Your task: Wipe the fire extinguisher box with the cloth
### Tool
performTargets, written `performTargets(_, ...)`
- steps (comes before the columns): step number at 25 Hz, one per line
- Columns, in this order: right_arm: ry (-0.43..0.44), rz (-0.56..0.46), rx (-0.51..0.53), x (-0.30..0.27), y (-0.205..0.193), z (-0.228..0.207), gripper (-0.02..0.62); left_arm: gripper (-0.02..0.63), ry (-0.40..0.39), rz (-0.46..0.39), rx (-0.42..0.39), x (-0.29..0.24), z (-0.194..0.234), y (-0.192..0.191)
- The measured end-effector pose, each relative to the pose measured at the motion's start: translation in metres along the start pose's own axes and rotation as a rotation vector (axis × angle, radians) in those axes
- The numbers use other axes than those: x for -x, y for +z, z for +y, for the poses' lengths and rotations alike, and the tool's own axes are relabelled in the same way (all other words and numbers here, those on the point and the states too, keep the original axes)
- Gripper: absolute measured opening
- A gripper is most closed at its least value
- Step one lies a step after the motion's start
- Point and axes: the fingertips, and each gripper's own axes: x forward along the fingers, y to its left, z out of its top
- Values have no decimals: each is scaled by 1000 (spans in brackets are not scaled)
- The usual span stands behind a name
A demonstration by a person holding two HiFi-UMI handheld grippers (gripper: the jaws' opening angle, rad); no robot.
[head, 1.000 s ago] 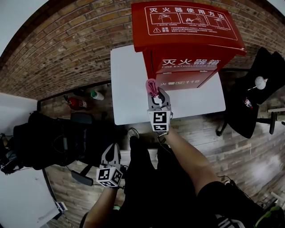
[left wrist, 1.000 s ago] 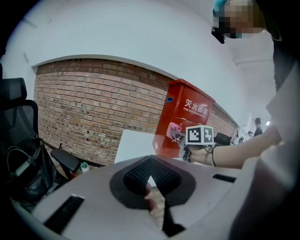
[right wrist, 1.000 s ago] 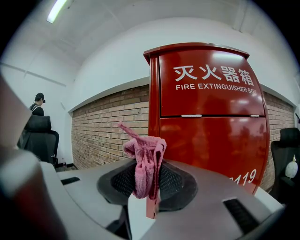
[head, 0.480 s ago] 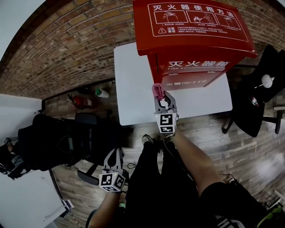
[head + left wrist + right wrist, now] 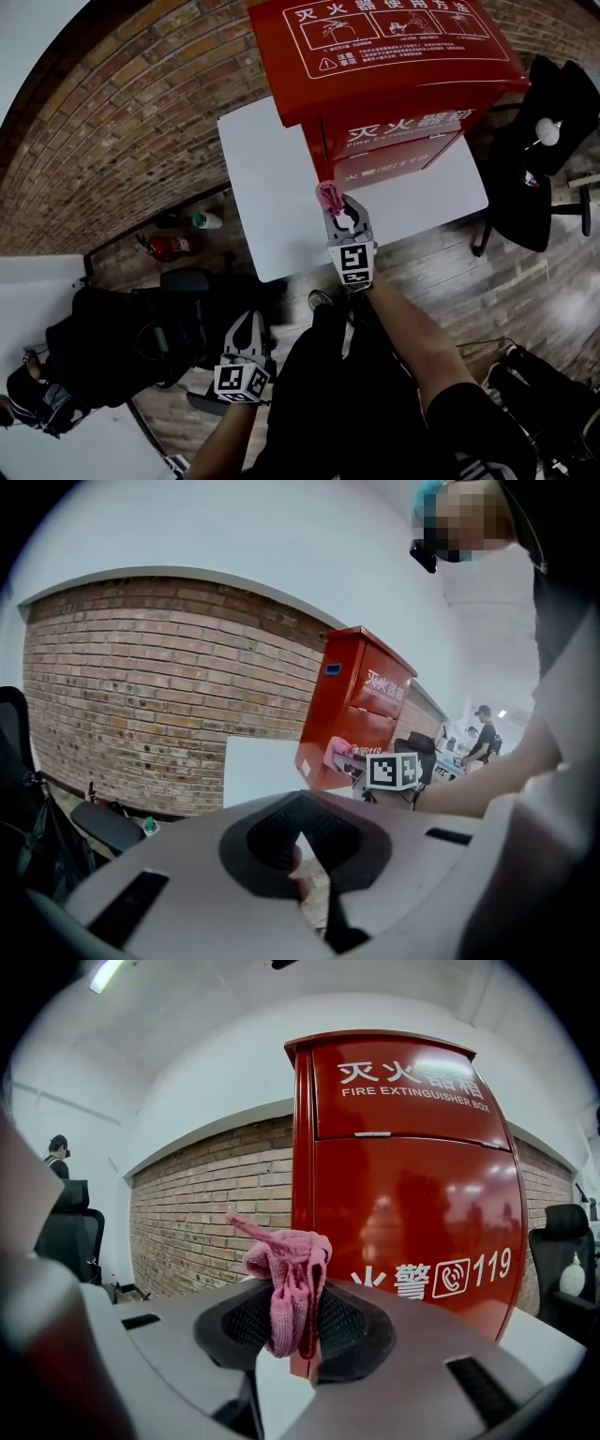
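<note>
The red fire extinguisher box (image 5: 394,84) stands on a white table (image 5: 272,197) against a brick wall. My right gripper (image 5: 339,214) is shut on a bunched pink cloth (image 5: 328,195), held just before the box's lower left front corner. In the right gripper view the cloth (image 5: 286,1283) sticks up from between the pads, with the box's front (image 5: 412,1213) close behind; I cannot tell whether they touch. My left gripper (image 5: 247,326) hangs low beside the person's legs, shut and holding nothing. The left gripper view shows the box (image 5: 352,714) and the cloth (image 5: 336,754) from the side.
A small red extinguisher (image 5: 164,247) and a green-capped bottle (image 5: 208,221) lie on the floor by the brick wall. Black office chairs stand at the left (image 5: 141,328) and the right (image 5: 539,178) of the table. The floor is wood planks.
The right gripper with the cloth has come closer to the box's lower left front corner. The left gripper stays low and has hardly moved.
</note>
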Motion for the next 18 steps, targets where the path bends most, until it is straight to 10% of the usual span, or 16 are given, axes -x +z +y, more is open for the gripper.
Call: performTargets(18, 45, -6, 32, 2, -2, -13, 110, 15, 20, -1, 33, -1, -21, -17)
